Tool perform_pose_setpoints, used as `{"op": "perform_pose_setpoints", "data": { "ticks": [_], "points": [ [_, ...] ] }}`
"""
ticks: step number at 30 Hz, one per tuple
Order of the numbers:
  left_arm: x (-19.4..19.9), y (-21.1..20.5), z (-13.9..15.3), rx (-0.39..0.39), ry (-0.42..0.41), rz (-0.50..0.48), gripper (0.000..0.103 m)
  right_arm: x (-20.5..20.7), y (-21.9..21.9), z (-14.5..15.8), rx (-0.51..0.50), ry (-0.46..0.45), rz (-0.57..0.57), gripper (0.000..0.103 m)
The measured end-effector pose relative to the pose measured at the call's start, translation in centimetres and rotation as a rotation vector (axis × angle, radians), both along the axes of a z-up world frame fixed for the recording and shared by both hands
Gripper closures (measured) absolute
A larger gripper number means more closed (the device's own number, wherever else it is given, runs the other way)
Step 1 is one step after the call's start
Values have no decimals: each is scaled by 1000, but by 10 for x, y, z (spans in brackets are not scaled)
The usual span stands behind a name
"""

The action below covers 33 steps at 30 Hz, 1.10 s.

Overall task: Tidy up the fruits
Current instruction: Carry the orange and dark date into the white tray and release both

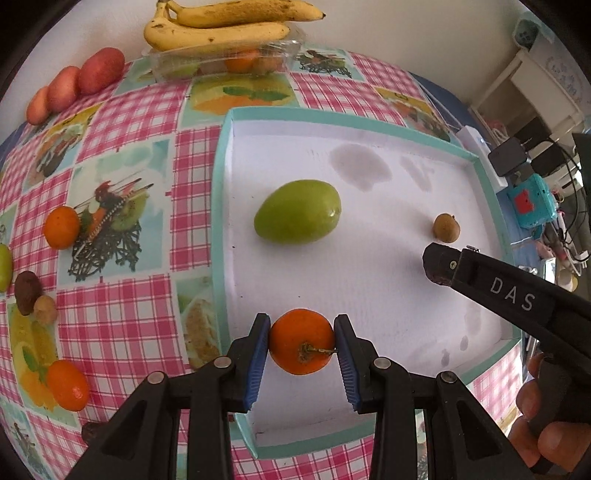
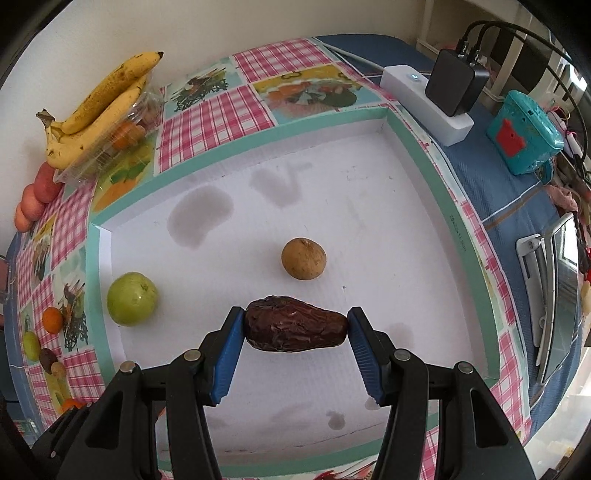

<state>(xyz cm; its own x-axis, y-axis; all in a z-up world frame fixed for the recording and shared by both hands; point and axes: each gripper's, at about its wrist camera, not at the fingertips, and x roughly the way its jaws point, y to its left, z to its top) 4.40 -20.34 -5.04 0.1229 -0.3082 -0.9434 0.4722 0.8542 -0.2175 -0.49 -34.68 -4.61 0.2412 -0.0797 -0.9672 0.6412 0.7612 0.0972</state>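
- left gripper (image 1: 301,341): blue pads clamped on a small orange fruit (image 1: 301,341) with a short stem, held over the near part of the white tray (image 1: 369,280)
- right gripper (image 2: 295,328): pads clamped end to end on a wrinkled brown date (image 2: 295,328), above the tray floor; in the left wrist view this gripper comes in from the right, a person's hand (image 1: 543,417) on its handle
- in the tray — teal-rimmed, white inside — a green fruit (image 1: 297,211) lies towards the left; a small round tan fruit (image 1: 446,228) lies apart from it, towards the right, near the date
- on the pink checked tablecloth (image 1: 129,332), left of the tray: two more orange fruits (image 1: 61,227), a dark brown one just beside a tan one (image 1: 45,309); three reddish fruits (image 1: 99,70) in a row at the far edge
- far side: bananas (image 1: 218,26) lie on top of a clear plastic box (image 1: 221,61) with fruit inside
- right of the tray: a white power strip (image 2: 424,99) with black plugs; a teal box (image 2: 524,133)
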Motion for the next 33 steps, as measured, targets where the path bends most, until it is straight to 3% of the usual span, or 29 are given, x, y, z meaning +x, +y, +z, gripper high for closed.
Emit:
{"op": "perform_pose_setpoints", "data": {
  "ticks": [21, 30, 33],
  "points": [
    [-2, -13, -5, 56, -38, -39, 64, 3, 1, -5, -2, 16, 15, 45],
    [-4, -15, 3, 52, -69, -65, 48, 4, 1, -3, -8, 14, 34, 44],
    [-5, -14, 10, 50, -85, -71, 42, 4, 0, 6, -26, -5, 33, 35]
  ]
}}
